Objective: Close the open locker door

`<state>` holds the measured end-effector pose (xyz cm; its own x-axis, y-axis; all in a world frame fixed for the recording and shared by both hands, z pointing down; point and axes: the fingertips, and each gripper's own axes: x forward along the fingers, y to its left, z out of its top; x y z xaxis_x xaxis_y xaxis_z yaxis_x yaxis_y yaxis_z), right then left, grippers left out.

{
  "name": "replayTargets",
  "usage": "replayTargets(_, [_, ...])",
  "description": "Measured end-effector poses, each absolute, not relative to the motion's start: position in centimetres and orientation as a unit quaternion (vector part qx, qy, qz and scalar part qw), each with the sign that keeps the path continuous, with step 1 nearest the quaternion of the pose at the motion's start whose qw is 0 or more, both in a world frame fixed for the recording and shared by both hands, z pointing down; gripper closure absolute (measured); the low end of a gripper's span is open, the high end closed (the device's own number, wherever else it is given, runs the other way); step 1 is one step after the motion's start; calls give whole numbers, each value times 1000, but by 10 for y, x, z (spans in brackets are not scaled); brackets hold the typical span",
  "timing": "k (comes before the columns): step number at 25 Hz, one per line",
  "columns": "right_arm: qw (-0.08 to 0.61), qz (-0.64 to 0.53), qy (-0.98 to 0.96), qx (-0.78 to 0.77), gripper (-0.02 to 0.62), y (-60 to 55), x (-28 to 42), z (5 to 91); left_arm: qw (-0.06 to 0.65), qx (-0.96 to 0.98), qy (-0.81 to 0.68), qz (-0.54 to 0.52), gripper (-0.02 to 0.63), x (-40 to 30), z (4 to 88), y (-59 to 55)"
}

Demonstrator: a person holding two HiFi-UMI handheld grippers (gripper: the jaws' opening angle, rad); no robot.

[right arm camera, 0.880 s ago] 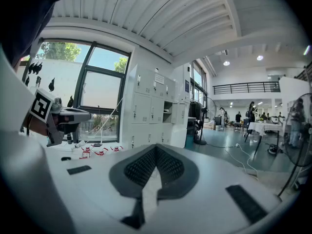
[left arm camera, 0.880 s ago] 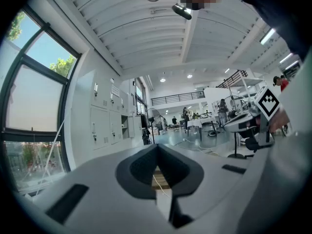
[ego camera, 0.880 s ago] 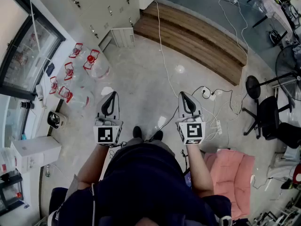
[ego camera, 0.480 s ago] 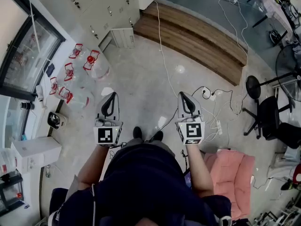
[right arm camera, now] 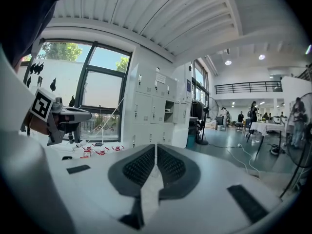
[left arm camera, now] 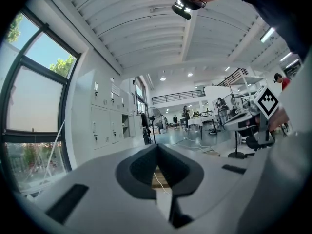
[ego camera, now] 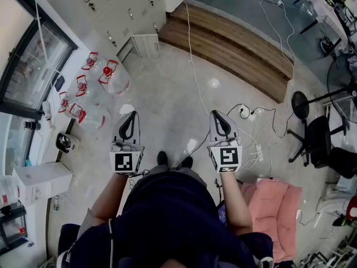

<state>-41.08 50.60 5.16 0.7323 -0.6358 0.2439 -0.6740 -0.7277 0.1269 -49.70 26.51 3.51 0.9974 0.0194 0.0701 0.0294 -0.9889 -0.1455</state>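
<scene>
A bank of pale lockers (ego camera: 120, 7) stands across the floor ahead of me. One vented locker door (ego camera: 146, 44) hangs open from it. The open compartment (right arm camera: 169, 110) shows dark among the closed doors in the right gripper view, and the same compartment (left arm camera: 127, 126) appears in the left gripper view. My left gripper (ego camera: 131, 116) and right gripper (ego camera: 216, 115) are held side by side in front of my body, well short of the lockers. The left gripper (left arm camera: 156, 147) has its tips together and holds nothing. The right gripper (right arm camera: 155, 149) is likewise shut and empty.
Several water jugs with red caps (ego camera: 103, 77) sit on the floor left of my path. A wooden step (ego camera: 234, 43) runs along the right of the lockers. White cables (ego camera: 248, 121), a fan stand (ego camera: 301, 102), a black chair (ego camera: 321, 141) and a pink cushion (ego camera: 273, 205) lie to the right.
</scene>
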Motion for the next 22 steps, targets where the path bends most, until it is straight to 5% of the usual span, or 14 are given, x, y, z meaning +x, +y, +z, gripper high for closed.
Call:
replayTargets(6, [103,92,-364,921,526,504,-407,49,75,-997,-12,-35,603,-498,40,260])
replayTargets(22, [108,88,-428,893,217,478,-415,43,78,-996,-7,-42,603,-504,39,249])
